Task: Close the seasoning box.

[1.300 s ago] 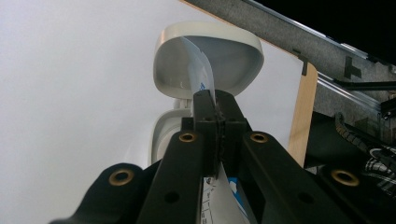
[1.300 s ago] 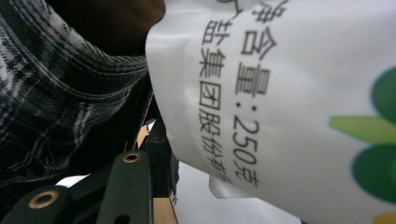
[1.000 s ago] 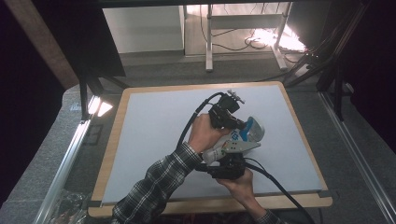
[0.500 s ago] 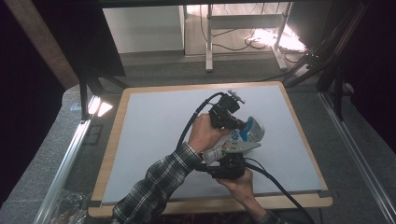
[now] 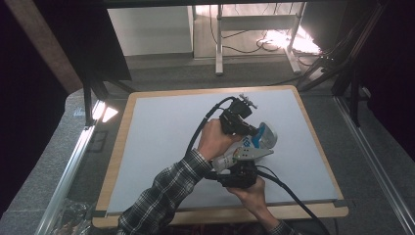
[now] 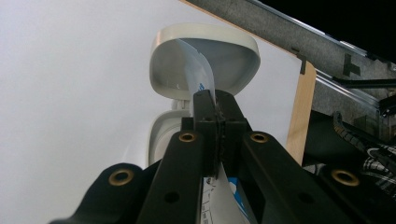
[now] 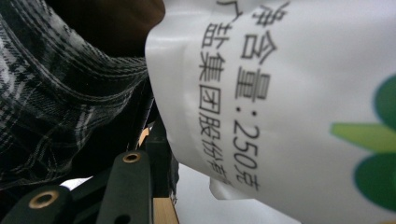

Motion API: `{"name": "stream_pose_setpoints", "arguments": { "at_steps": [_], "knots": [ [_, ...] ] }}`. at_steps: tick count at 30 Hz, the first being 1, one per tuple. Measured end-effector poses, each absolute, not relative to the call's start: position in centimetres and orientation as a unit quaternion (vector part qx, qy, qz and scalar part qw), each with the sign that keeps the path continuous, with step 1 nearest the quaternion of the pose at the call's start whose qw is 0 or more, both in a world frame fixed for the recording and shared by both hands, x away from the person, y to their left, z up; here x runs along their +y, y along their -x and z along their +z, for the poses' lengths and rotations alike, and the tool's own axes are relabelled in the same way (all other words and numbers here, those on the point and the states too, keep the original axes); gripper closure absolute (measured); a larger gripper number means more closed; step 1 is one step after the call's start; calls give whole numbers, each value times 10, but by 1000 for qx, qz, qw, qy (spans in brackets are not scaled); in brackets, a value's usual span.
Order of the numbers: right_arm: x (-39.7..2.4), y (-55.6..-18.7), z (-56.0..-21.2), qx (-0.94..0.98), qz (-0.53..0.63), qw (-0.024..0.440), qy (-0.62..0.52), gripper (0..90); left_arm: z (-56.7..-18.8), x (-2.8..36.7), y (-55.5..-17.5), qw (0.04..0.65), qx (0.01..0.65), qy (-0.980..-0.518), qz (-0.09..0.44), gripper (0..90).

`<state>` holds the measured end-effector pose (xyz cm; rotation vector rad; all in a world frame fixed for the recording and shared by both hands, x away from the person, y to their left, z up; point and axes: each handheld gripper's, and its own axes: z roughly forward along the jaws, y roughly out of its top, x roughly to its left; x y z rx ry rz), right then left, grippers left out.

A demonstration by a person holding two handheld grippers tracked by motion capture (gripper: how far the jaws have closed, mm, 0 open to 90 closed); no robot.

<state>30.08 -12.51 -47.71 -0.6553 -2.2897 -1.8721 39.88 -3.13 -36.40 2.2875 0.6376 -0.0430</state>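
Pinching the white pouch's top edge, the left gripper's fingers were closed; the right gripper's fingers clamped its body above the surface. Tearing it open probably came next; that called for a steady pull apart.

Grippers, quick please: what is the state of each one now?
Left gripper: shut on the pouch's flap.
Right gripper: holds the white pouch; jaws hidden.
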Motion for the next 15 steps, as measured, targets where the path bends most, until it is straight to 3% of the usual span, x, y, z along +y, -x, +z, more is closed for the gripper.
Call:
{"name": "stream_pose_setpoints", "arguments": {
  "at_steps": [15],
  "knots": [
    [-125, -301, -477, -754, -618, 57, 217, 534, -365, -32, -400, 373, 248, -894, -17, 890]
  ]
}}
